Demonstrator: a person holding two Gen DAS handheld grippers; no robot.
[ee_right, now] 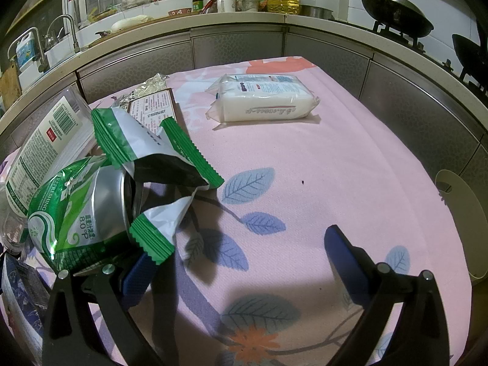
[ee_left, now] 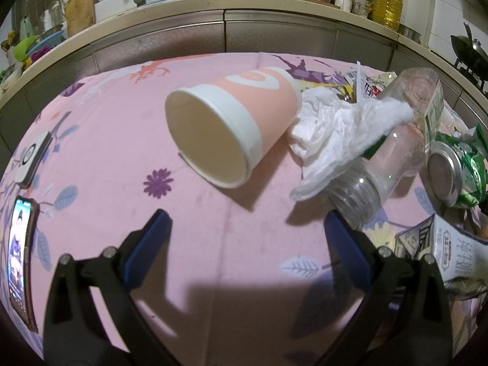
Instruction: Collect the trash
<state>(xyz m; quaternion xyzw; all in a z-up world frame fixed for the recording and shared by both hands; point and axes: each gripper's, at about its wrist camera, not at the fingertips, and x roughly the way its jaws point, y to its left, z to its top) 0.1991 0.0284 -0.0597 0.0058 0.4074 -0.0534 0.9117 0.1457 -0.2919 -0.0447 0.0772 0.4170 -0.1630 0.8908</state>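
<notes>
left gripper (ee_left: 247, 228): spread wide, empty, before cup (ee_left: 228, 128) lying mid-cloth (ee_left: 106, 140); rim wall best pinched lightly to avoid crushing.

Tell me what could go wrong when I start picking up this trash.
The paper cup lies on its side, so it may roll away when the open left hand-held gripper closes on it. The crumpled tissue rests against the cup and drapes over the plastic bottle, so lifting either may drag it along. The phone lies at the table's left edge; a sweep could knock it off.
</notes>
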